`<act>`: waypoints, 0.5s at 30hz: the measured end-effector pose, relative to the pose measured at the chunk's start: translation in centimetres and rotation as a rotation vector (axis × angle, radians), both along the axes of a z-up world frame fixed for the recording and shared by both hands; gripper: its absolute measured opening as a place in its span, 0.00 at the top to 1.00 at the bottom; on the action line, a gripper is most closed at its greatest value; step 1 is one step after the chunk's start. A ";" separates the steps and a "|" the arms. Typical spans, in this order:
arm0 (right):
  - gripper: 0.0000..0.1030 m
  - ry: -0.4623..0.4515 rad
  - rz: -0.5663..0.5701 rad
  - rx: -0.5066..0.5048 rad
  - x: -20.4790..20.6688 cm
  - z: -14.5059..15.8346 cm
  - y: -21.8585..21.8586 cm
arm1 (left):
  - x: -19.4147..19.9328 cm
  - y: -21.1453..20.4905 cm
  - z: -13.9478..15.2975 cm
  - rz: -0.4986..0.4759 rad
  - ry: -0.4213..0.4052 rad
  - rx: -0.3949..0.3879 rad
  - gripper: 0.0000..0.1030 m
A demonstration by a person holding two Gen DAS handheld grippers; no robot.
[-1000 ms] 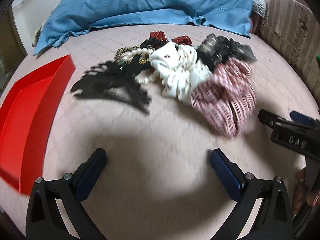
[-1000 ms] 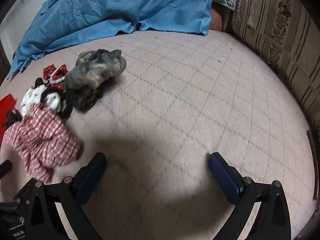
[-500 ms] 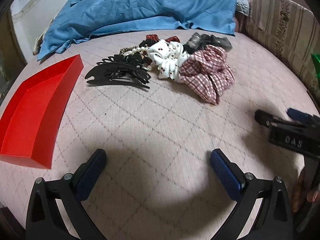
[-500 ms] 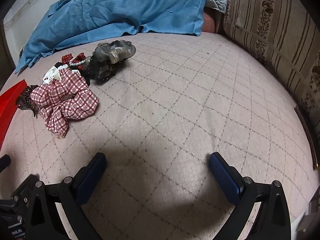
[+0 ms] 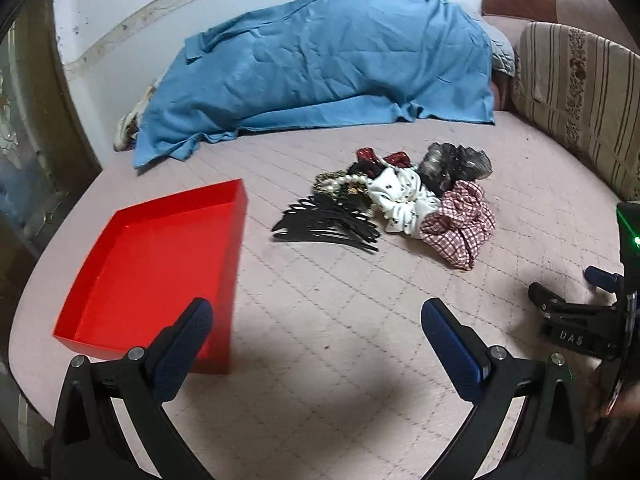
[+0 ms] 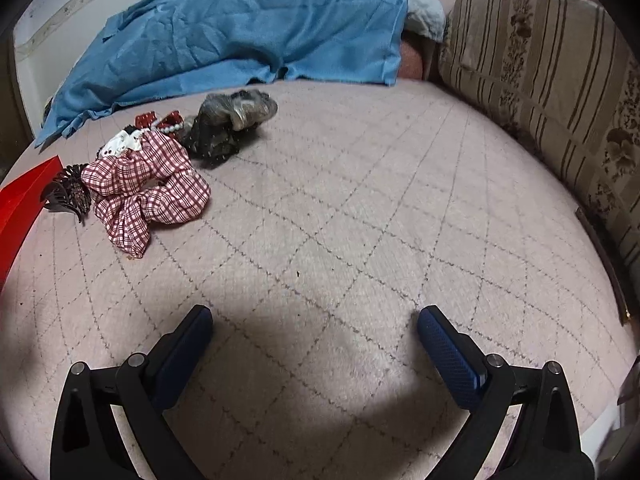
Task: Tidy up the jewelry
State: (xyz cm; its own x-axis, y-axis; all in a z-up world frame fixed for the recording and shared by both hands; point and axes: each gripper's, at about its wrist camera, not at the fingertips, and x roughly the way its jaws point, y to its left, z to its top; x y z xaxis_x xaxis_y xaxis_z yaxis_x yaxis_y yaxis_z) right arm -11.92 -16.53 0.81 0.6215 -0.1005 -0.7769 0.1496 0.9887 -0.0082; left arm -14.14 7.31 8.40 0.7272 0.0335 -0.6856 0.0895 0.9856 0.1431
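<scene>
Several hair accessories — a red plaid scrunchie [image 5: 460, 226], white scrunchie [image 5: 402, 200], black claw clip [image 5: 326, 226], pearl strand [image 5: 346, 182] — lie heaped on the bed [image 5: 340, 340] at twelve o'clock, red tray [image 5: 156, 264] at nine, both grippers' [image 5: 316, 338] [image 6: 314, 340] fingers released, empty.

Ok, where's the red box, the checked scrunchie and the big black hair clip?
red box [image 5: 152, 264], left wrist view, on its bare floor.
checked scrunchie [image 6: 148, 184], right wrist view, middle of its folds.
black hair clip [image 5: 324, 226], left wrist view, on its curved teeth.
</scene>
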 end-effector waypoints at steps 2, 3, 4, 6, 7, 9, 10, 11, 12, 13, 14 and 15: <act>0.00 0.041 0.004 0.013 0.5 0.1 -0.1 | -0.2 0.6 0.0 0.012 0.009 -0.001 0.00; 0.00 0.057 0.006 0.021 0.7 0.1 -0.2 | -0.3 0.7 0.0 0.017 0.013 -0.002 0.00; 0.00 0.067 0.009 0.025 0.8 0.1 -0.4 | -0.4 1.0 -0.1 0.022 0.016 -0.005 0.00; 0.00 0.079 0.014 0.020 0.9 0.2 -0.3 | -0.7 1.6 0.0 0.029 0.019 -0.017 0.00; 0.00 0.084 0.011 0.013 0.9 0.2 -0.2 | -0.7 1.7 0.1 0.031 0.018 -0.022 0.00; 0.00 0.090 0.004 0.005 0.8 0.4 0.0 | -0.5 2.5 0.8 0.037 0.007 -0.027 0.00; 0.01 0.088 0.001 0.016 0.8 0.5 0.0 | -0.6 2.8 1.1 0.043 0.002 -0.029 0.00; 0.03 0.079 0.001 0.037 0.7 0.8 -0.1 | -0.3 3.3 1.5 0.052 -0.003 -0.033 0.00; 0.04 0.053 0.002 0.067 0.4 1.3 -0.1 | 0.0 3.9 2.1 0.060 -0.007 -0.042 0.00; 0.05 0.029 0.004 0.088 0.1 1.7 -0.1 | 0.2 4.2 2.4 0.065 -0.009 -0.045 0.00; 0.05 -0.002 0.010 0.108 -0.1 2.2 0.0 | 0.6 4.7 2.9 0.072 -0.012 -0.051 0.00; 0.05 -0.027 0.020 0.120 -0.1 2.7 0.2 | 1.0 5.1 3.3 0.078 -0.014 -0.055 0.00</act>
